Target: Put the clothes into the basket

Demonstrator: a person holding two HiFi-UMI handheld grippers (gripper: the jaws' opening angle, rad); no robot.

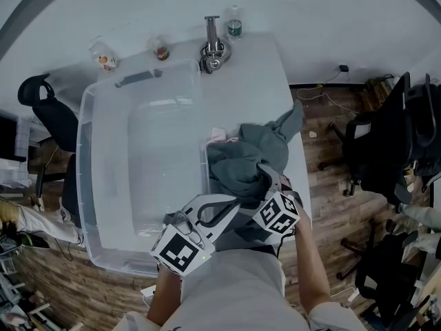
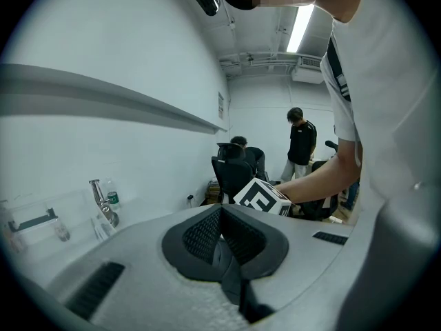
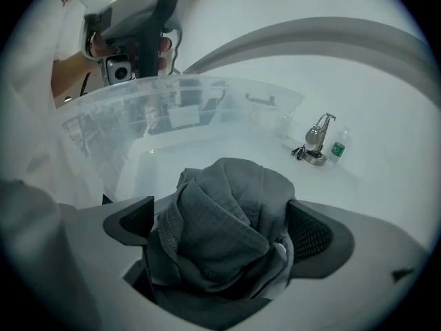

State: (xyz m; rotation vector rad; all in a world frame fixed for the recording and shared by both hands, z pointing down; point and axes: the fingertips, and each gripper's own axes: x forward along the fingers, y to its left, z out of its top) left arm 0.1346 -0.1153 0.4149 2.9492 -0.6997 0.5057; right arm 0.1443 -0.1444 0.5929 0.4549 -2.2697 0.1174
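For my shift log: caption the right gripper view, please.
Open right gripper straddles a bunched grey garment, the clear basket just beyond.

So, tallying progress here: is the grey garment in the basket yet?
Out. The grey garment lies bunched on the table beside the clear basket.

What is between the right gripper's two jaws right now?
A bunched grey garment sits between the right gripper's wide-open jaws, plain in the right gripper view.

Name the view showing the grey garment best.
The right gripper view: the grey garment fills the gap between its open fingers. The head view shows it heaped beside the basket; the left gripper view misses it.
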